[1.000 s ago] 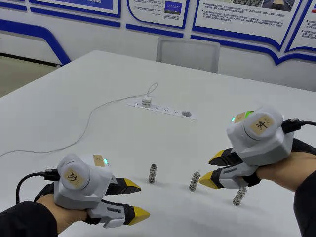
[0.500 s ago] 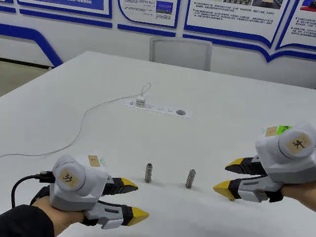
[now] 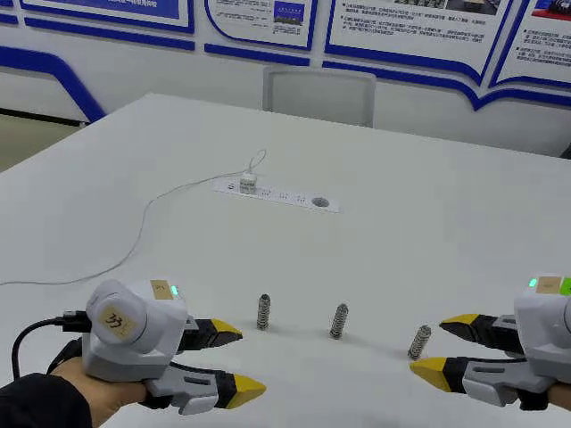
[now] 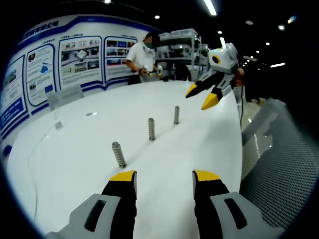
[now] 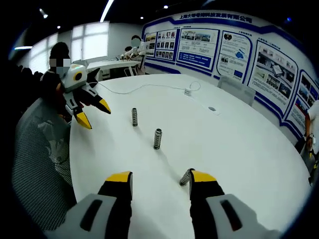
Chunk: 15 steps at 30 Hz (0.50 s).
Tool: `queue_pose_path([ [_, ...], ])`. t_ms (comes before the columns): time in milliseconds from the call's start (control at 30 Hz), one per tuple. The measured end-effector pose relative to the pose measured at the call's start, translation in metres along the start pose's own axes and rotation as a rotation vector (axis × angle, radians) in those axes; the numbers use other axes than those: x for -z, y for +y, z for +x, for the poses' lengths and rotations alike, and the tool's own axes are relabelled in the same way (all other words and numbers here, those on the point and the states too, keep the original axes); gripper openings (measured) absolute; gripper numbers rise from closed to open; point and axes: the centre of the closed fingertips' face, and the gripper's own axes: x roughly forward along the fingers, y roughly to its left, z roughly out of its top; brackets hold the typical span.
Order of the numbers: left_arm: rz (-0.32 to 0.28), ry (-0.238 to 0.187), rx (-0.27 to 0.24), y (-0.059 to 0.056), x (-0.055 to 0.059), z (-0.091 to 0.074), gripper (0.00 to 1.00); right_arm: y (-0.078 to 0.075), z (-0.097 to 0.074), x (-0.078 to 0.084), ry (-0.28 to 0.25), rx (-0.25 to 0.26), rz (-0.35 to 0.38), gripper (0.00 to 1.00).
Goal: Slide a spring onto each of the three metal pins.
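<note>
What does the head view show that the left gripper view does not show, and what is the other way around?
Head view: the grey housing and round label of the left gripper, with a black cable at its rear. Left gripper view: a person standing behind the white table, shelving and ceiling lights. Both: three standing springs in a row on the table, the open right gripper, and blue-framed wall posters.
</note>
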Motion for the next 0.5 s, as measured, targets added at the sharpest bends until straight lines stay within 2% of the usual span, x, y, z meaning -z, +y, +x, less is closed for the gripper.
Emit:
queue_pose_path([
  [267, -0.011, 0.004, -0.005, 0.001, 0.002, 0.0, 0.48, 0.0, 0.001, 0.012, -0.035, 0.01, 0.03, 0.54],
  [500, -0.022, 0.002, -0.011, 0.003, 0.003, -0.001, 0.49, -0.004, -0.001, 0.016, -0.087, 0.034, 0.065, 0.58],
])
